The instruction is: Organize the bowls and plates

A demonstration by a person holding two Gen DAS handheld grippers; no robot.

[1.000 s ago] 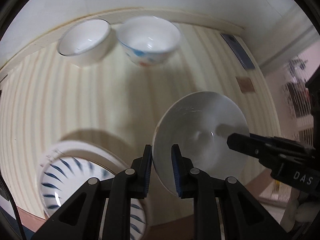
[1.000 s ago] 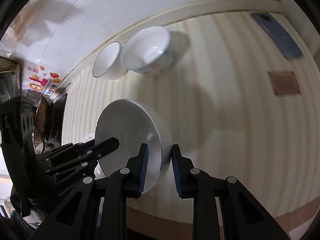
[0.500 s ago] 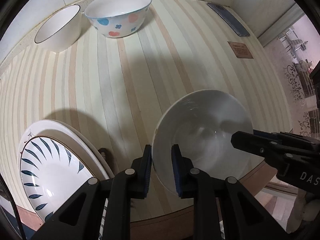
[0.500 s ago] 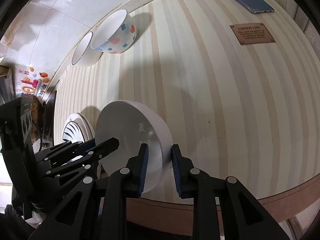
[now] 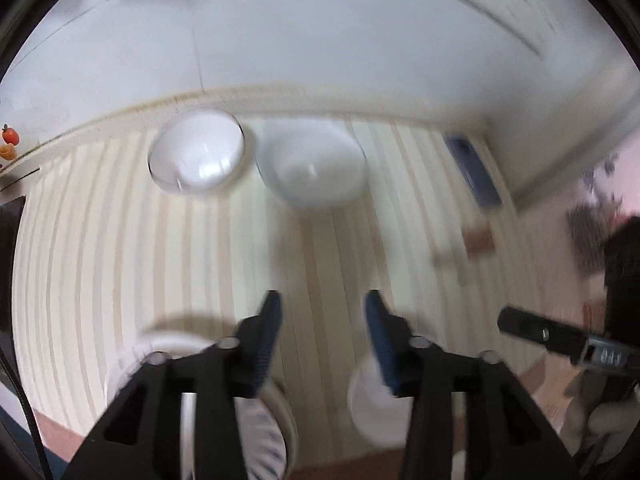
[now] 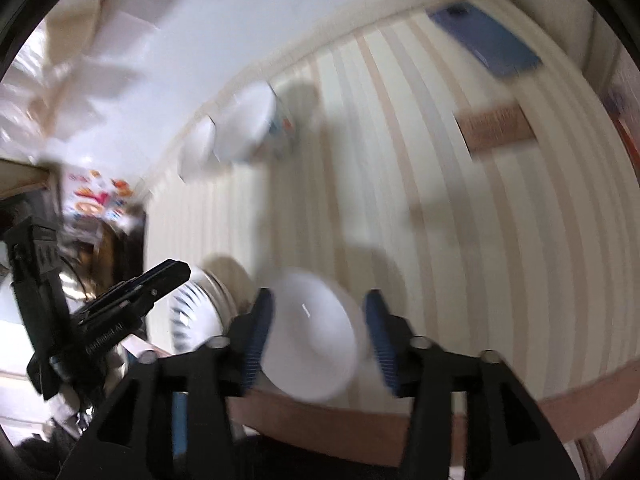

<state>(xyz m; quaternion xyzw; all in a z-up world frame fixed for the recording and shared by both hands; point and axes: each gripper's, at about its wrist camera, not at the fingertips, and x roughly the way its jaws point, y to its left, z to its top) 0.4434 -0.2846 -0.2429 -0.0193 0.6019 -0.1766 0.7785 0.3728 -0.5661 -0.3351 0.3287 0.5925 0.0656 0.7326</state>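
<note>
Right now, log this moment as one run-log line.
left tongs: open, empty | right tongs: open | white bowl: on striped table, between right tongs | frames: blurred

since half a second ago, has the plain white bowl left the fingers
Yes. The white bowl now sits low near the table's front edge, beside the striped plate; both the left gripper and the right gripper are open.
</note>
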